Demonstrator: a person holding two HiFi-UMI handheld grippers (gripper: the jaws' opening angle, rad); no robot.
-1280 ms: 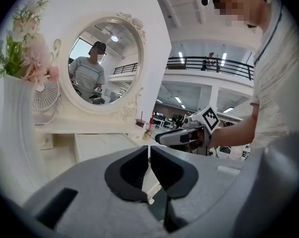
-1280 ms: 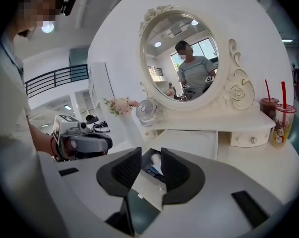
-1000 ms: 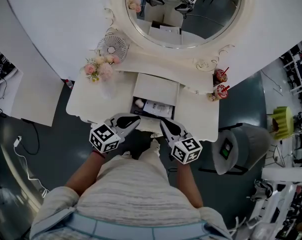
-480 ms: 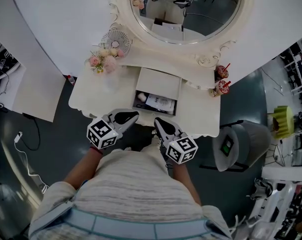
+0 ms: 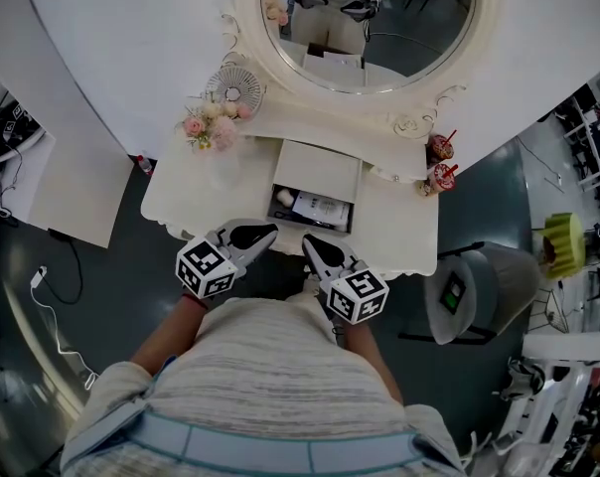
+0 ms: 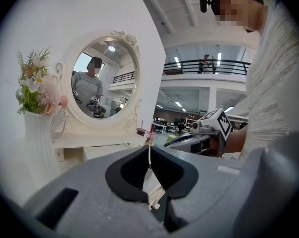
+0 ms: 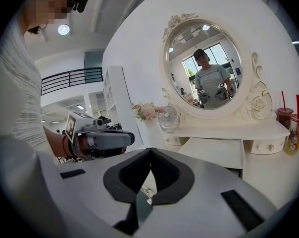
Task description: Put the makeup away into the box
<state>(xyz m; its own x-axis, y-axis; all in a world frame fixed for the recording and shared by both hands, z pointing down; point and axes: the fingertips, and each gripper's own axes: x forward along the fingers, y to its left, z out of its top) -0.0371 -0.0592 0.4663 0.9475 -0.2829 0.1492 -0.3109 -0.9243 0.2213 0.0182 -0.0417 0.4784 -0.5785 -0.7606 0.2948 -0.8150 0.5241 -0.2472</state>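
Left grey hand-held gripper (image 5: 267, 234) and right grey hand-held gripper (image 5: 310, 243) are both clenched empty, side by side, pointing nearly level toward the open white box (image 5: 318, 172) on the white dressing table (image 5: 186, 202).

Cream dressing table (image 5: 186, 202); white box (image 5: 320, 159); pink flowers (image 5: 213, 127); grey striped shirt (image 5: 270, 366); dark floor (image 5: 111, 286); red cups (image 5: 440, 163).

Bright, even light falls from overhead: a round lamp (image 7: 64, 29) and ceiling strips (image 6: 178, 59) glow in the gripper views. The white table (image 5: 181, 192) and wall (image 5: 131, 58) nearly wash out against the dark floor (image 5: 111, 266); shadows are soft. The head view bows at its edges. Both gripper views are round fisheye pictures with black corners, where the left tool (image 6: 149, 155) and right tool (image 7: 151, 157) look slightly soft up close.
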